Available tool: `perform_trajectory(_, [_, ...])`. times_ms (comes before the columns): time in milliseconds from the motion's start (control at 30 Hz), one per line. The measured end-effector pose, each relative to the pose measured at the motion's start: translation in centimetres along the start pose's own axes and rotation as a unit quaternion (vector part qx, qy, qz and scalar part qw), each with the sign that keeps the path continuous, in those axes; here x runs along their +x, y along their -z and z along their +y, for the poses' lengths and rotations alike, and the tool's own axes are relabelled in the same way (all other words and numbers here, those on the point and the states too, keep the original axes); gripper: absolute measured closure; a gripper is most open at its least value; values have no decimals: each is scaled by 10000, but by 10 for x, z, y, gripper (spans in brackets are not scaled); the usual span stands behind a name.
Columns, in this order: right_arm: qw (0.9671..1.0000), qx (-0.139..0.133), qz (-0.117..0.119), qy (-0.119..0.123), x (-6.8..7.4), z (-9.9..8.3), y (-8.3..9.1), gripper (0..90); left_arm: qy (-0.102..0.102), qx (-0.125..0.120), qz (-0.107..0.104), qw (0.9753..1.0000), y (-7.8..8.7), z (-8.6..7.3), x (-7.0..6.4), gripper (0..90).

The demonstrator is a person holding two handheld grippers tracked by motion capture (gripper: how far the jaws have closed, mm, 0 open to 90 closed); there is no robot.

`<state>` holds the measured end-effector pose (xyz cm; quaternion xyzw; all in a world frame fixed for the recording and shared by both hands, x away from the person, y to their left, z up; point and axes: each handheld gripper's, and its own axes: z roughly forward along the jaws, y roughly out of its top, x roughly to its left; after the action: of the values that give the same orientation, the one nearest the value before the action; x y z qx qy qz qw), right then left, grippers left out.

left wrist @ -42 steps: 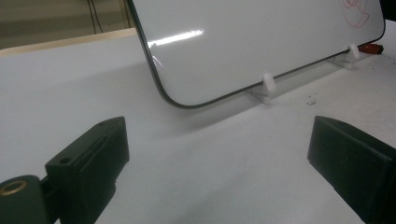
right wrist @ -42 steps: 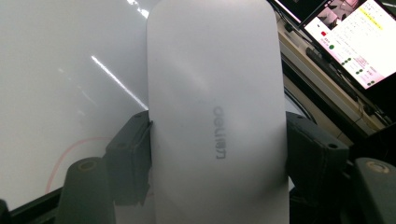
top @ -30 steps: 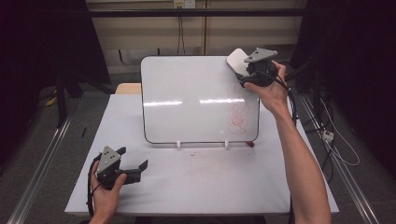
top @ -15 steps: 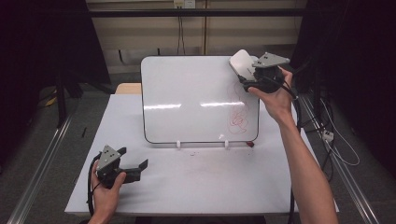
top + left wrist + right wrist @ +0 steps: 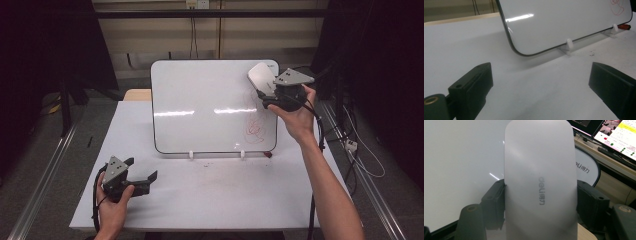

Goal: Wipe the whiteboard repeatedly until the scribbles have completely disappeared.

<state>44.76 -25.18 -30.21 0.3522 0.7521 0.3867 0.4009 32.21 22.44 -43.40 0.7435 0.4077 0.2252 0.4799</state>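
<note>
1. At the whiteboard's upper right corner, the right gripper is raised on an outstretched arm, jaws clamped on both sides of a white eraser.
2. Near the table's front left edge, the left gripper rests low in the hand, jaws spread wide with nothing between them.
3. Red scribbles mark the board's right side, just below the eraser.
4. Grey lettering on the eraser reads "deli" followed by small characters I cannot make out.
</note>
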Motion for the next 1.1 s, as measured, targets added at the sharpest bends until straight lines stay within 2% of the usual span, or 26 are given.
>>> perform_trajectory(200, [10000, -69, -20, -65, 3, -4, 4, 316, 67, -22, 36, 10000, 1, 0, 2, 53])
perform_trajectory(367, [10000, -63, 15, 23, 12, -7, 7, 315, 6, -1, 2, 10000, 1, 0, 1, 53])
perform_trajectory(433, [10000, -76, -40, 16, 14, -9, 8, 316, -10, 12, 16, 10000, 2, 0, 1, 53])
perform_trajectory(600, [9999, -106, -49, 67, 17, -11, 9, 316, 35, -13, 25, 10000, 2, 0, 2, 53])
perform_trajectory(900, [9996, 53, 16, 260, 41, -20, 4, 316, 22, -51, 50, 10000, 3, 1, 1, 53])
perform_trajectory(1033, [9994, 101, 35, 316, 47, -25, 3, 316, -38, -31, 40, 10000, 5, 2, 1, 53])
perform_trajectory(1100, [9994, 137, 58, 326, 50, -28, 1, 316, 8, -44, 57, 10000, 4, 1, 1, 53])
